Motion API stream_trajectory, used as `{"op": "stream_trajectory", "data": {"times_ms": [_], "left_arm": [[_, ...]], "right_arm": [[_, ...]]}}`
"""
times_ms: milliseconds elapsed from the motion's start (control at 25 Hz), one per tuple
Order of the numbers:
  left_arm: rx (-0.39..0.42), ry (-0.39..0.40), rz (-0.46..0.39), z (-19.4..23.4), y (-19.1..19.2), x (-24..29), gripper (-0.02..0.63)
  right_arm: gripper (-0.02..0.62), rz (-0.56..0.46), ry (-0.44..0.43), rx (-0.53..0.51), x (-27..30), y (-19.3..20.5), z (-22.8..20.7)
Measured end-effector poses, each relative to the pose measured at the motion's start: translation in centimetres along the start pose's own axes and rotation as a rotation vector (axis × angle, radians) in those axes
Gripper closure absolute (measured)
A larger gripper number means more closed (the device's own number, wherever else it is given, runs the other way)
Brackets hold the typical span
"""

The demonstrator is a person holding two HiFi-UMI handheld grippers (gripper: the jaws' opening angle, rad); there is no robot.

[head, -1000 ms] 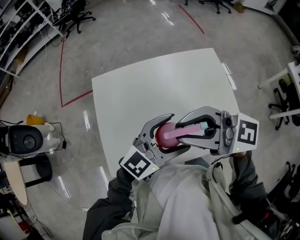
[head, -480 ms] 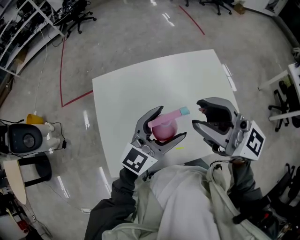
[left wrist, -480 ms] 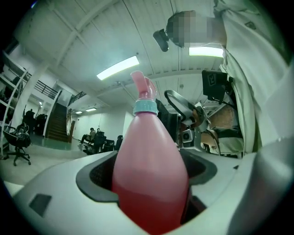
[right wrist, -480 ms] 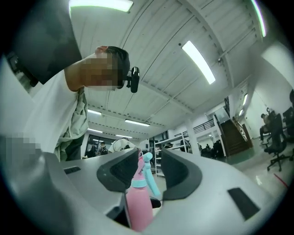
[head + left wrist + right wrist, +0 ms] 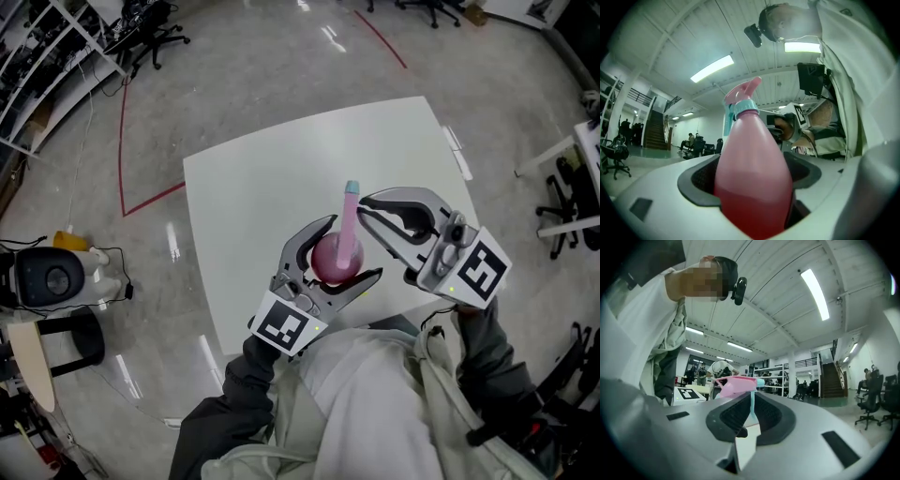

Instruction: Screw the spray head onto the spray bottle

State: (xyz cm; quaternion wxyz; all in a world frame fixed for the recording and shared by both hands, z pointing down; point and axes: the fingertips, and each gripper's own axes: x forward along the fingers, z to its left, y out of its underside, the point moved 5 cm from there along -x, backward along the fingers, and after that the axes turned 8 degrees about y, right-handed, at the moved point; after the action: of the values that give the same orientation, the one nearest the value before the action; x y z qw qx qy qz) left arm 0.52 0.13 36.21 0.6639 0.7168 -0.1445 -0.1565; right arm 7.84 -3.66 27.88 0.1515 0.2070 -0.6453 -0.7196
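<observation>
Spray bottle (image 5: 328, 262), pink, is hanging upright over the near part of the white desk (image 5: 253, 187), the left tongs (image 5: 356, 247) clenching round its belly. A pink spray head (image 5: 349, 220) with a teal collar is sitting on the neck, its nozzle pointing away from the person. The right tongs (image 5: 362, 206), reaching in from the right, have just been closing and are pinching the head's thin teal trigger (image 5: 752, 405) between the pads.

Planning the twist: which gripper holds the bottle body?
The left gripper, clamped round the bottle; the right gripper, jaws just closing, pinches only the teal trigger.
</observation>
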Motion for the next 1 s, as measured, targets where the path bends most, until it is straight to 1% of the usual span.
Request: {"op": "stream_trajectory", "data": {"times_ms": [80, 120, 160, 200, 240, 280, 360, 400, 480, 600, 640, 680, 720, 760, 800, 840, 880, 920, 960, 1000], "left_arm": [[-0.099, -0.100, -0.029, 0.7, 0.5, 0.3, 0.173], [-0.103, -0.145, -0.031, 1.1, 0.6, 0.4, 0.173], [-0.072, -0.182, -0.020, 1.5, 0.6, 0.6, 0.173], [-0.019, -0.212, 0.002, 1.8, 0.7, 0.8, 0.173], [0.037, -0.241, 0.032, 2.2, 0.8, 1.0, 0.173], [0.084, -0.271, 0.064, 2.5, 0.9, 1.2, 0.173], [0.149, -0.333, 0.119, 3.0, 1.3, 1.1, 0.173], [0.176, -0.361, 0.137, 3.1, 1.4, 1.0, 0.173], [0.217, -0.407, 0.155, 3.1, 1.6, 0.8, 0.173], [0.228, -0.437, 0.163, 2.8, 1.5, 1.6, 0.173], [0.229, -0.437, 0.162, 2.7, 1.5, 1.8, 0.173], [0.229, -0.424, 0.158, 2.7, 1.4, 1.8, 0.173], [0.228, -0.391, 0.145, 2.7, 1.1, 1.7, 0.173], [0.220, -0.328, 0.118, 2.5, 0.7, 1.5, 0.173], [0.196, -0.239, 0.080, 2.1, 0.2, 1.4, 0.173], [0.141, -0.140, 0.036, 1.6, -0.2, 1.3, 0.173], [0.044, -0.051, -0.010, 0.9, -0.5, 1.3, 0.173], [-0.074, 0.017, -0.049, 0.3, -0.7, 1.2, 0.173], [-0.165, 0.079, -0.073, -0.4, -0.9, 1.1, 0.173], [-0.210, 0.144, -0.081, -0.9, -1.1, 0.9, 0.173]], "right_arm": [[0.578, -0.018, 0.069, 0.005, -0.3, 0.3, -0.4], [0.578, -0.041, 0.105, 0.036, -0.7, 0.3, -0.6], [0.577, -0.064, 0.133, 0.075, -1.2, 0.3, -0.7], [0.564, -0.075, 0.149, 0.104, -1.6, 0.3, -0.6], [0.508, -0.071, 0.152, 0.110, -1.8, 0.2, -0.2], [0.465, -0.055, 0.148, 0.095, -1.7, 0.2, 0.4], [0.428, -0.020, 0.145, 0.038, -0.9, 0.2, 1.7], [0.426, -0.006, 0.151, 0.017, -0.3, 0.2, 2.2], [0.422, 0.018, 0.173, 0.010, 0.8, 0.5, 2.6], [0.427, 0.053, 0.207, 0.037, 1.0, 0.8, 2.2], [0.448, 0.061, 0.200, 0.034, 0.9, 0.8, 2.2], [0.473, 0.063, 0.184, 0.020, 0.7, 0.8, 2.5], [0.477, 0.060, 0.163, 0.000, 0.6, 0.9, 2.9], [0.479, 0.048, 0.135, -0.015, 0.4, 0.9, 3.2], [0.483, 0.027, 0.098, -0.016, 0.2, 0.8, 3.3], [0.485, -0.003, 0.045, 0.000, -0.2, 0.6, 3.3], [0.486, -0.037, -0.025, 0.025, -0.6, 0.3, 3.2], [0.486, -0.068, -0.103, 0.055, -1.1, 0.0, 3.2], [0.488, -0.088, -0.178, 0.091, -1.4, -0.4, 3.2], [0.488, -0.100, -0.243, 0.132, -1.7, -0.7, 3.2]]}}
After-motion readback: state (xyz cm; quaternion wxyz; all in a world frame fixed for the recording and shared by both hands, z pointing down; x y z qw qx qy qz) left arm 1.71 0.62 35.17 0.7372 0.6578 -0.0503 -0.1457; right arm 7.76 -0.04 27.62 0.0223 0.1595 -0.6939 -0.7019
